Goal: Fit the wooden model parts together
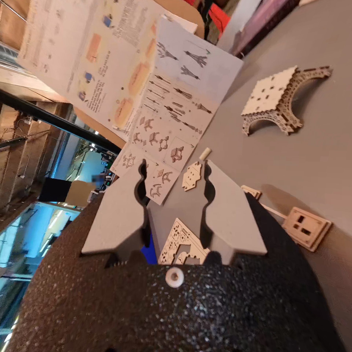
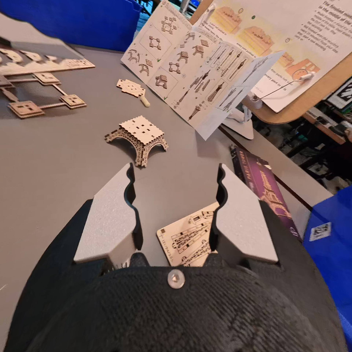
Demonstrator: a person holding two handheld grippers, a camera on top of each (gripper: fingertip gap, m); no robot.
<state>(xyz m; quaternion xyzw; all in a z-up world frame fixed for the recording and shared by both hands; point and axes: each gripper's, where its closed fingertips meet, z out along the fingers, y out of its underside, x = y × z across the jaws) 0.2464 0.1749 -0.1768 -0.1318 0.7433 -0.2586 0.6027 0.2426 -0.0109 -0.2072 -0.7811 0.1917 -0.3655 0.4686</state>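
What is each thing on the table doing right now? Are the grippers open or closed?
Left gripper: open, holding nothing.
Right gripper: open, holding nothing.
Arched tower base: assembled, standing upright on its legs.
Flat square frame: lying flat.
Small notched plate: lying flat, loose.
Instruction sheet: unfolded, propped up.
Model box: lying flat.

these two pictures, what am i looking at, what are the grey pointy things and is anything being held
Each picture comes from a camera mounted on a hand-held tool, looking forward along its two grey fingers. One shows the left tongs, the other the right tongs. Both are open and hold nothing.

On the grey table stands an arched wooden tower base. Nearby lie a small flat wooden plate, a square frame of wooden pads, laser-cut part sheets, the folded instruction sheet and the purple kit box.
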